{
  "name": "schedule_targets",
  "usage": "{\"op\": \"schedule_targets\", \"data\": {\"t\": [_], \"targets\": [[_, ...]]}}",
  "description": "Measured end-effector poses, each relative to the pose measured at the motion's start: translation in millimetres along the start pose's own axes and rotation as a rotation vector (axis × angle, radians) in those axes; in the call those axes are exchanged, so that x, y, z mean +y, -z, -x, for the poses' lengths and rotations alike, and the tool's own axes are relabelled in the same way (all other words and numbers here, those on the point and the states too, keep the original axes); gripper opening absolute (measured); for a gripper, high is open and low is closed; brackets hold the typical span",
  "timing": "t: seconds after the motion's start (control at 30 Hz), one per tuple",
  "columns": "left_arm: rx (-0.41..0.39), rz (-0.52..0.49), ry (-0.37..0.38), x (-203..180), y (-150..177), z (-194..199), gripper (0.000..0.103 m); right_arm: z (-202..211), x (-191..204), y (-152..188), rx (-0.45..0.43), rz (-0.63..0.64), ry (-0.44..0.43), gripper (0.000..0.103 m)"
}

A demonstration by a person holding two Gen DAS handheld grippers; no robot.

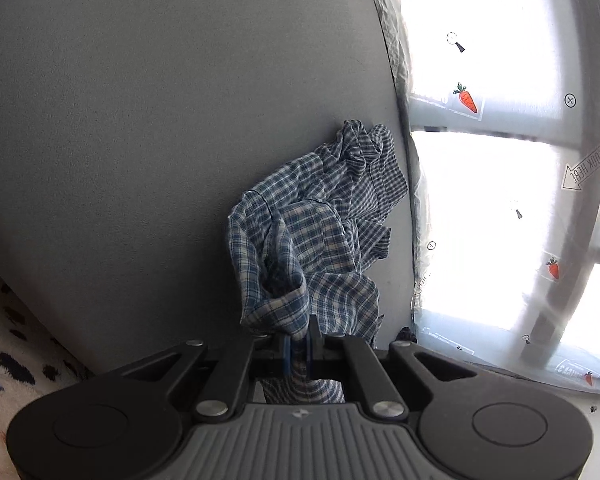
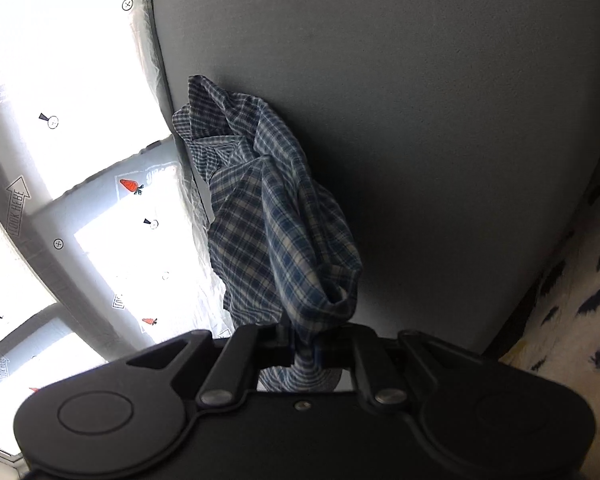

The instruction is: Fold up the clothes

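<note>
The plaid shirt [image 1: 312, 224], a blue-and-white checked garment, lies crumpled on the grey bench [image 1: 140, 120], close to the edge that borders a bright sheet of clear plastic film [image 1: 480, 220], with one end of it drawn up toward each camera.

In the left wrist view, the left tool [image 1: 298, 350] has its jaws pressed together on a bunched fold of the fabric, which passes between the blue pads and hangs out behind them. The cloth rises in a taut ridge from the heap to the jaws, so the hold appears meant to lift one part of the garment clear of the bench. At the lower left a white rug with dark flecks [image 1: 8, 360] lies beyond the bench edge. On the right, the film carries printed orange carrots, small round markers and an arrow reading "LOOK HERE"; other lettering on it is too washed out to read.

In the right wrist view, the same film sits on the left, with the arrow and its "LOOK HERE" wording legible again. The right tool [image 2: 306, 350] is likewise clamped on a gathered twist of the shirt [image 2: 276, 232], the cloth hanging from the pinch. Two separate holds suggest the person intends to raise and spread the shirt flat before any fold; which parts of the garment are held cannot be told.
</note>
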State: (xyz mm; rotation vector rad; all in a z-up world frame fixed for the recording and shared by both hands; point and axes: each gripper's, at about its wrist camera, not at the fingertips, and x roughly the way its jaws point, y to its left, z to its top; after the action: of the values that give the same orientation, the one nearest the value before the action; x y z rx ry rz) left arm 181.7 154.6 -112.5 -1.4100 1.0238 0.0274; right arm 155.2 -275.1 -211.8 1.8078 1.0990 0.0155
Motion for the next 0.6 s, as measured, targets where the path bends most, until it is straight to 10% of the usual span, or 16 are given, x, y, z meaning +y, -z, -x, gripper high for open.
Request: {"op": "schedule_targets", "data": {"t": [0.6], "targets": [[0.002,0.143,0.147,-63,-46,-72,0.007,-48,74,-37,-0.022,-0.138,-0.127,0.010]]}}
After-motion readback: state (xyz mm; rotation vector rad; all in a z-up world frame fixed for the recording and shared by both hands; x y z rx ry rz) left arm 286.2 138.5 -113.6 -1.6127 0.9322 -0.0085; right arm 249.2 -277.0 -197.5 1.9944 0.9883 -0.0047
